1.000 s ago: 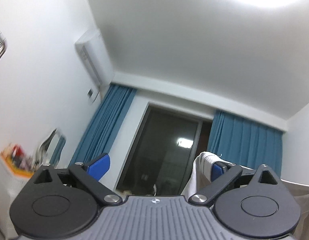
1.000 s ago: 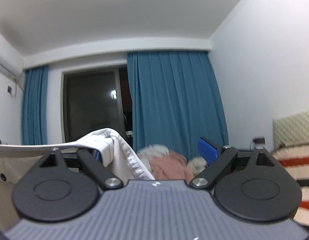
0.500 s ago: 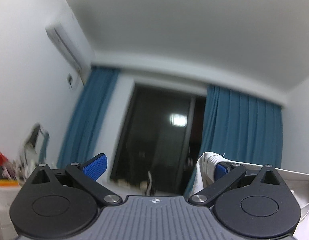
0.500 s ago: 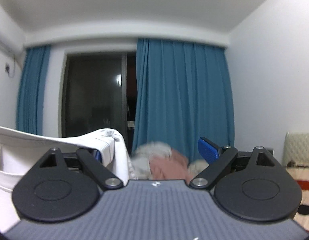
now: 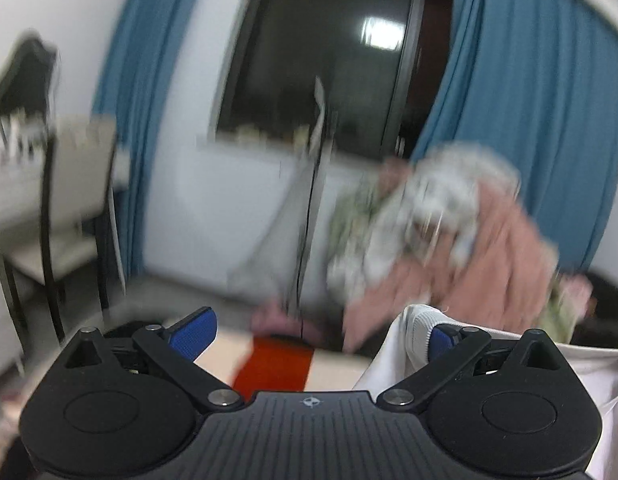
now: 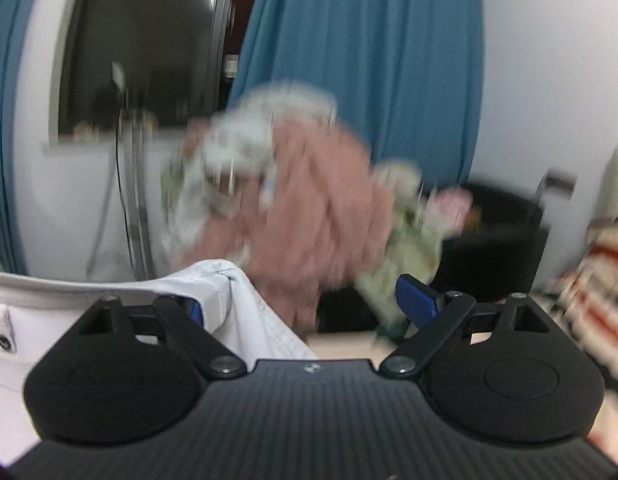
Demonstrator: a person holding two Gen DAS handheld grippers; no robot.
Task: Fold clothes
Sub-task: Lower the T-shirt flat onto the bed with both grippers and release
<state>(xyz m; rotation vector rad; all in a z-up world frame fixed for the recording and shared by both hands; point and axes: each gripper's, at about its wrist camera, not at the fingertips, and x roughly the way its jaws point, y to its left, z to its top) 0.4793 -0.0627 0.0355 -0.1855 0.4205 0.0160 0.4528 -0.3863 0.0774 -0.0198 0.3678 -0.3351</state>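
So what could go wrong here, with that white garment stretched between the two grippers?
The white garment is only draped over one finger of each wide-open gripper, the left gripper and the right gripper, so it might slip off. Both views are blurred, and a quick move could let it land crooked. It might also snag the pile of pink and floral clothes just ahead.

No words, brand names or numbers can be read in either view. The only mark is a small round emblem moulded at the top centre of each gripper body [image 5: 311,401], too small to make out.
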